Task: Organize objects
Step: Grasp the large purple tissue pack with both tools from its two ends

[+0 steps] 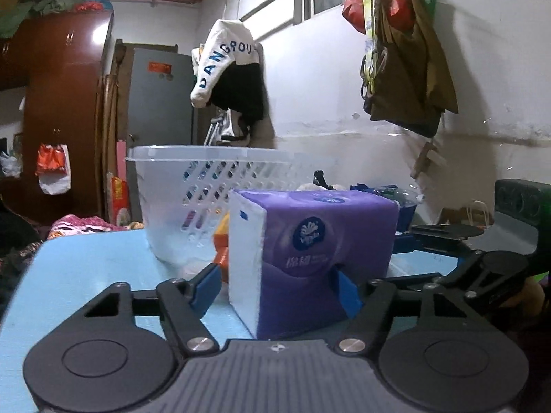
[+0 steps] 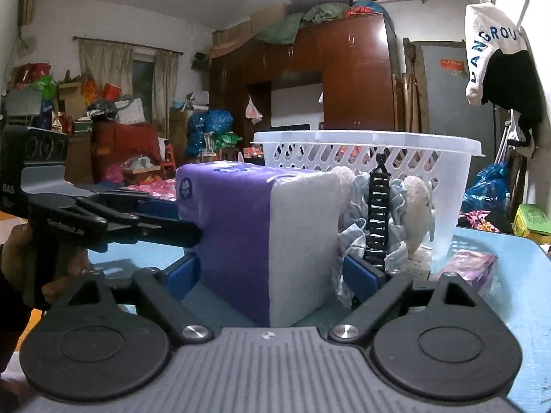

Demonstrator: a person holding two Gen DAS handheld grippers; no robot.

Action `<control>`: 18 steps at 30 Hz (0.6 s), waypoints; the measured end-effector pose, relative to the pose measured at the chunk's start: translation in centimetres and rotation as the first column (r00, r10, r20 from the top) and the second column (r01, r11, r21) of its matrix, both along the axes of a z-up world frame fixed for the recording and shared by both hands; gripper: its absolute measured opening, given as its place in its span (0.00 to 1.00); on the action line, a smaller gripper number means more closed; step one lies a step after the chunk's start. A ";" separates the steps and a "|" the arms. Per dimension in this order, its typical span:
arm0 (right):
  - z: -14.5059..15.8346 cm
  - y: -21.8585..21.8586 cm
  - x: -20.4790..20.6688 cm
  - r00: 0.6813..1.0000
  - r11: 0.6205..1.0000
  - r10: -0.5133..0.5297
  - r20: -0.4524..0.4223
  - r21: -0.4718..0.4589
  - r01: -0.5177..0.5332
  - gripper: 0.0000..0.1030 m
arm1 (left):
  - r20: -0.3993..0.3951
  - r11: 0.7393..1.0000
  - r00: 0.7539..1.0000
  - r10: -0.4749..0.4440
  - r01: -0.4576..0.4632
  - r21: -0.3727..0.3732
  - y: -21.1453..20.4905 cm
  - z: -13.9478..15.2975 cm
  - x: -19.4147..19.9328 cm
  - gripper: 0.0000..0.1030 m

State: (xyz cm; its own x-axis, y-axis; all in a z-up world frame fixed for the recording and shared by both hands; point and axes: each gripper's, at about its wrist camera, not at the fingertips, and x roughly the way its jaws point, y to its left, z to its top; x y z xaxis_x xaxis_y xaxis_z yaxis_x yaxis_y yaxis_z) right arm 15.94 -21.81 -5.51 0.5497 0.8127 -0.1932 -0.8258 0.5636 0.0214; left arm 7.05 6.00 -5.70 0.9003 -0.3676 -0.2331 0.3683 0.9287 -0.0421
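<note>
A purple and white tissue pack [image 1: 310, 251] stands on the blue table [image 1: 103, 261], in front of a white perforated basket [image 1: 213, 186]. My left gripper [image 1: 275, 285] has its jaws wide around the pack; its right finger presses into the purple side. In the right wrist view the tissue pack [image 2: 255, 241] sits between my right gripper's [image 2: 272, 272] fingers, which are spread on both sides of it. A blue scrunchie with a black claw clip [image 2: 377, 213] and a plush toy [image 2: 418, 213] lean beside the right finger. The left gripper [image 2: 162, 230] touches the pack from the left.
The basket [image 2: 372, 158] stands just behind the pack. A small purple packet [image 2: 468, 268] lies on the table [image 2: 516, 309] at right. An orange object [image 1: 222, 241] shows beside the basket. Clothes and bags hang on the wall behind.
</note>
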 end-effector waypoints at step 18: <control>0.3 -1.1 -1.5 0.999 0.999 -0.017 0.041 0.039 0.015 0.62 | 0.060 1.000 0.998 0.005 -0.005 0.000 -1.2 -0.1 -2.0 0.53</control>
State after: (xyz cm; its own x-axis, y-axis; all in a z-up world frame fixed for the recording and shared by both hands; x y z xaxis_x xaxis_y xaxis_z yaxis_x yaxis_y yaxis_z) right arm 14.42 -22.91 -5.24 0.5695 0.8103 -0.1381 -0.8174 0.5760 0.0094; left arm 5.06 4.81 -5.81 0.9146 -0.3628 -0.1784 0.3653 0.9307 -0.0196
